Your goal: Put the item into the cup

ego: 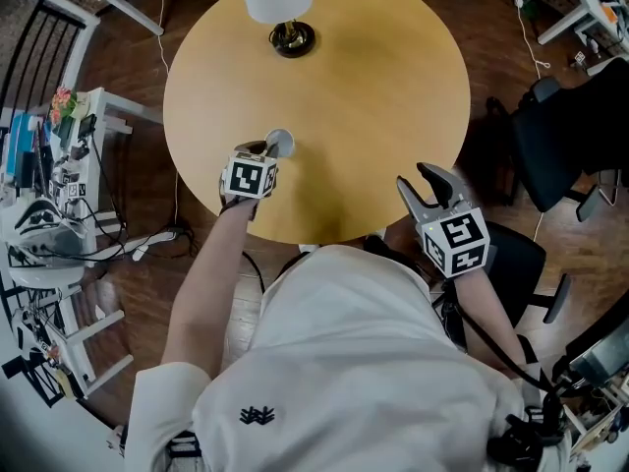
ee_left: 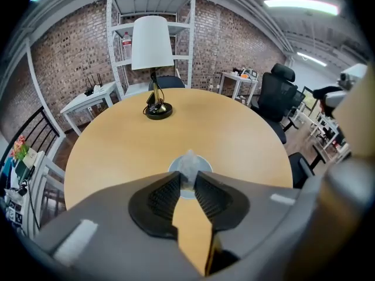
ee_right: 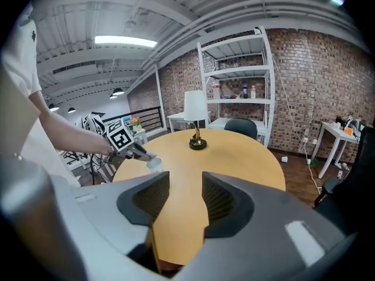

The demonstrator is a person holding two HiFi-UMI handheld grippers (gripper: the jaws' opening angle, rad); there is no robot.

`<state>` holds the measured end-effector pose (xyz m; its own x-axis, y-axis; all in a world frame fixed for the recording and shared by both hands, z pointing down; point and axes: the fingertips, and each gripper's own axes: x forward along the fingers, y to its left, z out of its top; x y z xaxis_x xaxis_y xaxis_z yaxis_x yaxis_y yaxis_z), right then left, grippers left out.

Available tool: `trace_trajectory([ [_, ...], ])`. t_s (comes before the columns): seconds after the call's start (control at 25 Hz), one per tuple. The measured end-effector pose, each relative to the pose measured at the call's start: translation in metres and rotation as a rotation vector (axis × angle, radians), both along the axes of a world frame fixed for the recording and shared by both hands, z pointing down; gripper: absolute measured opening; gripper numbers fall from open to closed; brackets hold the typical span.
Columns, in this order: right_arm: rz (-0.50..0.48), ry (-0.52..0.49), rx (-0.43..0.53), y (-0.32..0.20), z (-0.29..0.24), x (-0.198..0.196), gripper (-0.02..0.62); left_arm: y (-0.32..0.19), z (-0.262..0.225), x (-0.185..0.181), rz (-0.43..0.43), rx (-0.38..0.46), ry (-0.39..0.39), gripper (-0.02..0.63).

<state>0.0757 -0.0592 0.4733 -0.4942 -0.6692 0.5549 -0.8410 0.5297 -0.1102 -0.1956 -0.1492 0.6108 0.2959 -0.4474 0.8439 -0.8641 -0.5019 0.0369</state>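
A small pale cup (ego: 280, 143) stands on the round wooden table (ego: 373, 96), near its left front. In the left gripper view the cup (ee_left: 205, 167) lies right under the tips, seen from above. My left gripper (ee_left: 188, 177) is shut on a small translucent crumpled item (ee_left: 188, 161), which sticks up between the tips over the cup's mouth. From the head view the left gripper (ego: 267, 150) touches the cup's near side. My right gripper (ego: 415, 177) hangs open and empty over the table's near right edge, well apart from the cup (ee_right: 154, 163).
A table lamp (ego: 291, 37) with a white shade and dark round base stands at the table's far side. Black office chairs (ego: 570, 136) are to the right, a cluttered white side table (ego: 59, 185) to the left. Shelving (ee_left: 152, 28) lines the brick wall.
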Motion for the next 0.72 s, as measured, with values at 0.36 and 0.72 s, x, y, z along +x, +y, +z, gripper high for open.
trace_trajectory([
  [0.36, -0.005, 0.017, -0.001, -0.0013, 0.0000, -0.0001, 0.178, -0.0039, 0.0022, 0.0033, 0.006, 0.014, 0.006, 0.123],
  [0.72, -0.028, 0.012, 0.004, -0.0035, -0.0024, -0.0052, 0.178, 0.0025, -0.0045, -0.0048, -0.013, 0.024, 0.000, 0.123],
])
